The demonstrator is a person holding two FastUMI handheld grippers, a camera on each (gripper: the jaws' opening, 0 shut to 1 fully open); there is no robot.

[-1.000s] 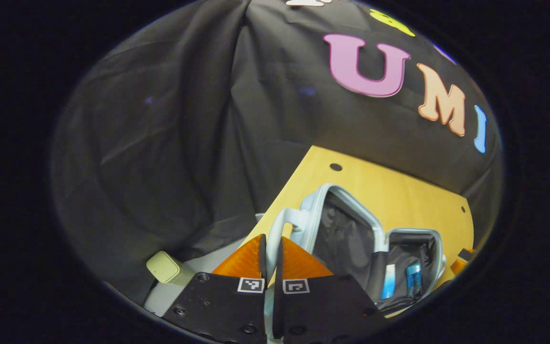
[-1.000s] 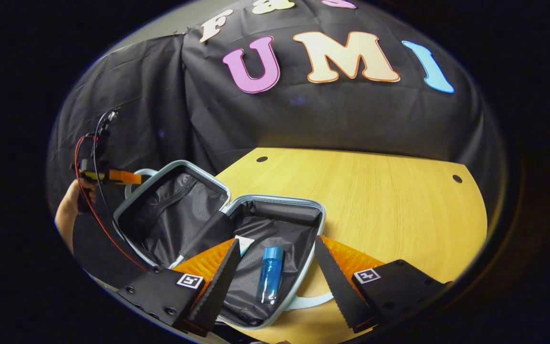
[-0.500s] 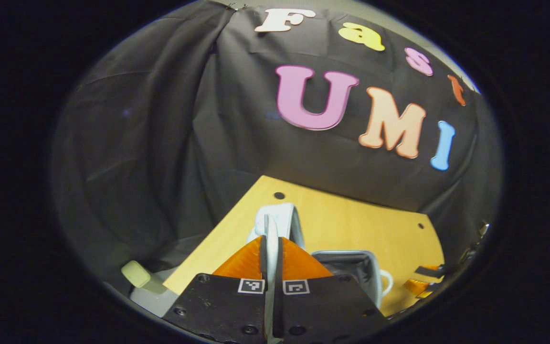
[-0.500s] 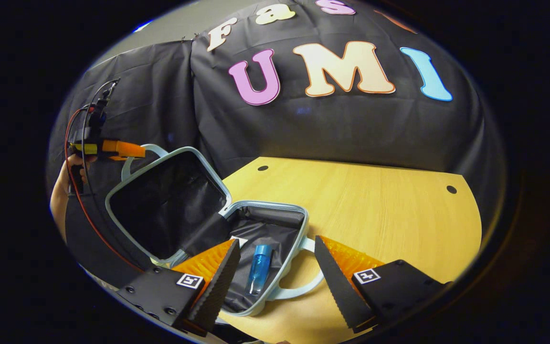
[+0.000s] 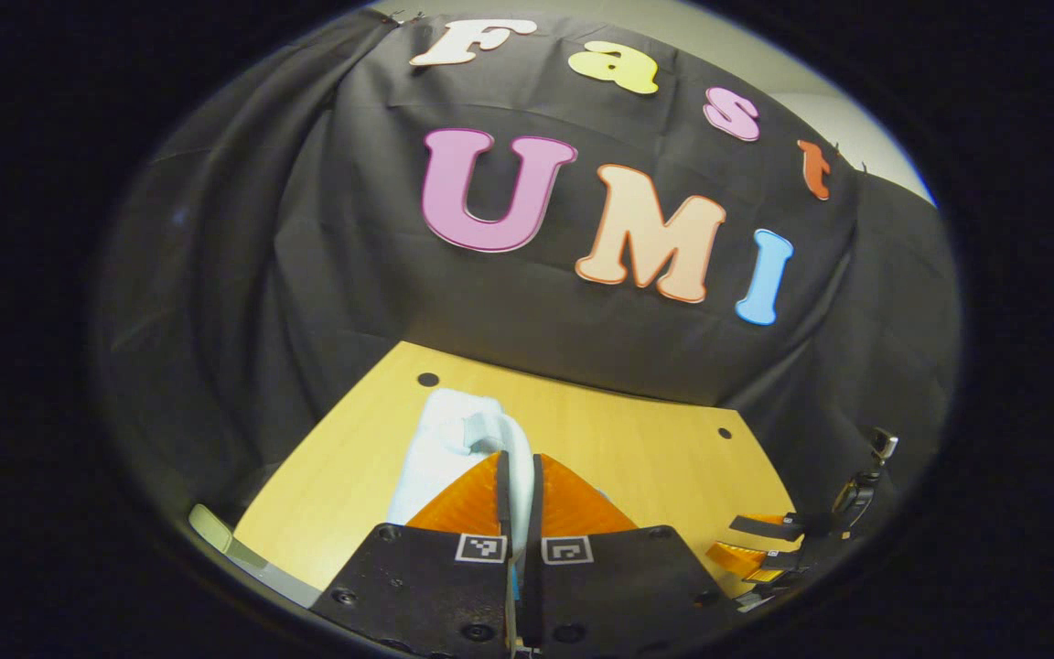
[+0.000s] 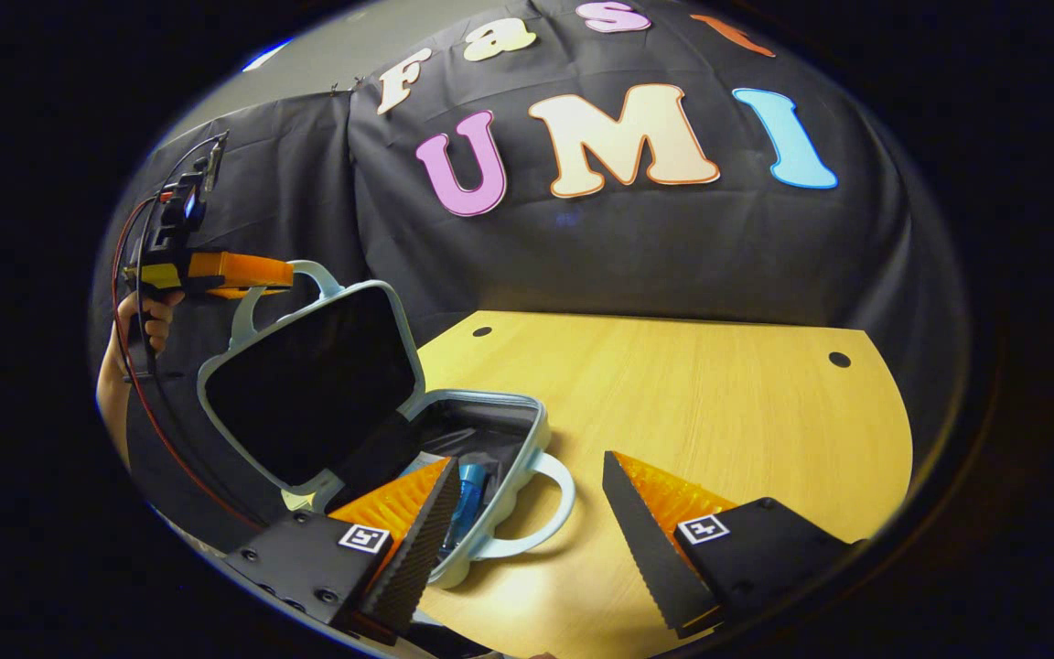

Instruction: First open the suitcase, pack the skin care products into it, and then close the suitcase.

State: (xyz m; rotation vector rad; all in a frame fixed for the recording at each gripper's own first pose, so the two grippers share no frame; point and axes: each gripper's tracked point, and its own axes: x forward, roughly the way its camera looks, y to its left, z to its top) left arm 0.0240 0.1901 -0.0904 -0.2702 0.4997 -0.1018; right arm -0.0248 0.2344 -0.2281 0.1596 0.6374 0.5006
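The suitcase [image 6: 490, 439] lies on the desk [image 6: 719, 394], its lid [image 6: 307, 384] raised about upright over the base. The left claw [image 6: 285, 271] is clamped on the lid's handle [image 6: 312, 272], a hand [image 6: 147, 320] behind it. In the left gripper view that handle [image 5: 500, 439] runs between the closed fingers [image 5: 465, 499]. The right claw [image 6: 527, 508] hangs open beside the base, gripping nothing. A blue bottle [image 6: 470, 494] lies inside the base.
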